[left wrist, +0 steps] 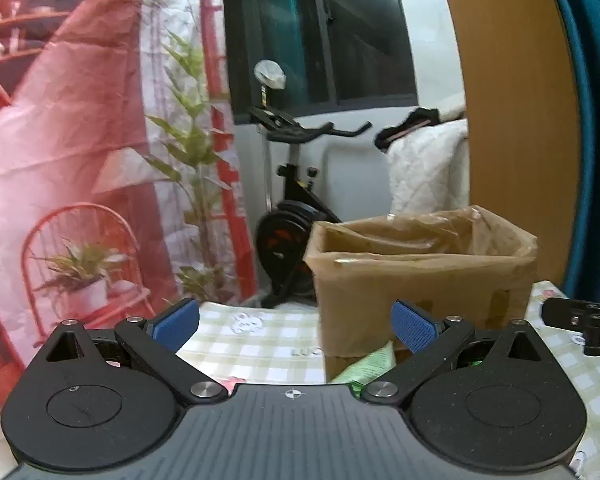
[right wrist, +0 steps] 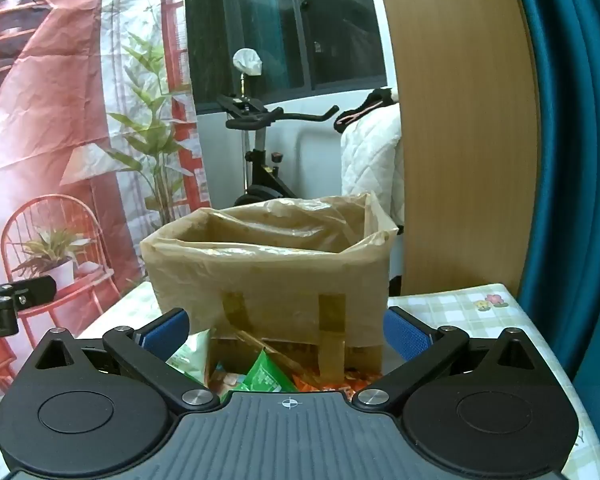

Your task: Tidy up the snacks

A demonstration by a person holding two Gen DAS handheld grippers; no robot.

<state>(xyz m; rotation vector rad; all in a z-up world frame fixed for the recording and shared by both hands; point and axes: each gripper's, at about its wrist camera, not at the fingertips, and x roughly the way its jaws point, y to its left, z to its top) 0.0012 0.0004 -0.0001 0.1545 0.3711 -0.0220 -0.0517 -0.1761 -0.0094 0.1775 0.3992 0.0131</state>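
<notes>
Where right view looks: orange snack packets.

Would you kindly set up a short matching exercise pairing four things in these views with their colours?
Things:
1. cardboard box
2. snack packet
3. curtain
4. exercise bike

Colours:
A. black
B. brown
C. teal
D. green

Pairs: 1-B, 2-D, 3-C, 4-A
</notes>
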